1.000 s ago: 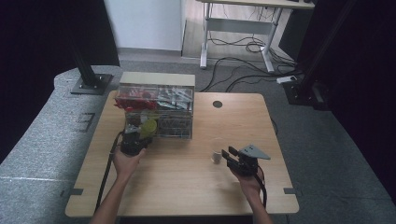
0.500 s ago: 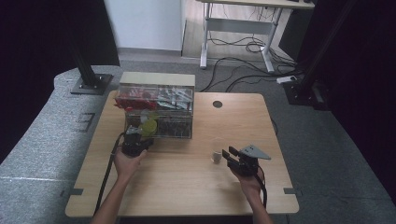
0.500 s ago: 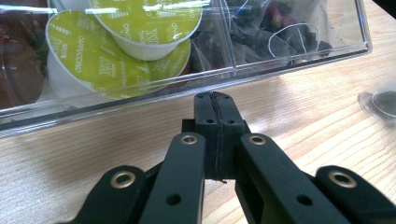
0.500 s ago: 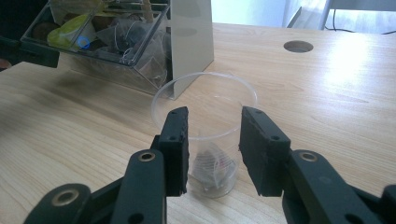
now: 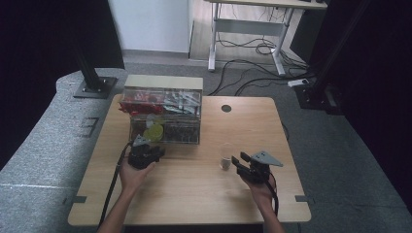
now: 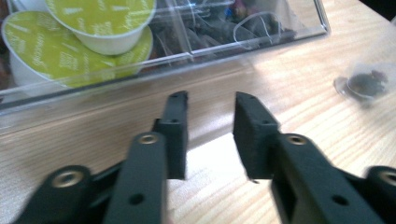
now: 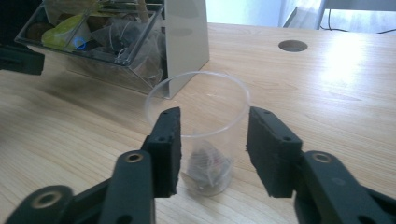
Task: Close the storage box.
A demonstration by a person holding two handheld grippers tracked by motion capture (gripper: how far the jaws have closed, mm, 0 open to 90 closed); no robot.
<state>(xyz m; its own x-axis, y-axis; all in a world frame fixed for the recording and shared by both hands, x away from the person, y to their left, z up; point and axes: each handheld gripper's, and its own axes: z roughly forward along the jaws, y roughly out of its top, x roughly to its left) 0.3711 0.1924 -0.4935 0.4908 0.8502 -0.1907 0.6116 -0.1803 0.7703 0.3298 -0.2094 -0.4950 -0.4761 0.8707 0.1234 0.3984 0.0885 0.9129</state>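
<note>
A clear plastic cup (image 5: 225,158) with a tea bag (image 7: 205,163) in its bottom stands right of the table's middle. My right gripper (image 5: 238,161) points at it; its jaws have just been opening and stand on either side of the cup (image 7: 198,95), pads off its wall. A clear organizer box (image 5: 163,116) at the back left holds yellow-lidded capsules (image 6: 100,18) and tea bags. My left gripper (image 5: 148,153) sits just in front of the box; its jaws have just been opening and stand apart with nothing between them (image 6: 212,98). The left gripper view has the cup (image 6: 369,77) far right.
A round cable hole (image 5: 226,108) lies in the tabletop behind the cup. A black stand base (image 5: 92,85) sits off the table's back left corner. Bare wood (image 5: 194,194) spreads between the two hands and the front edge.
The left gripper has drawn back from the box toward the person, and a yellow capsule that was at its jaws now lies in the box. The right hand has stayed put.
</note>
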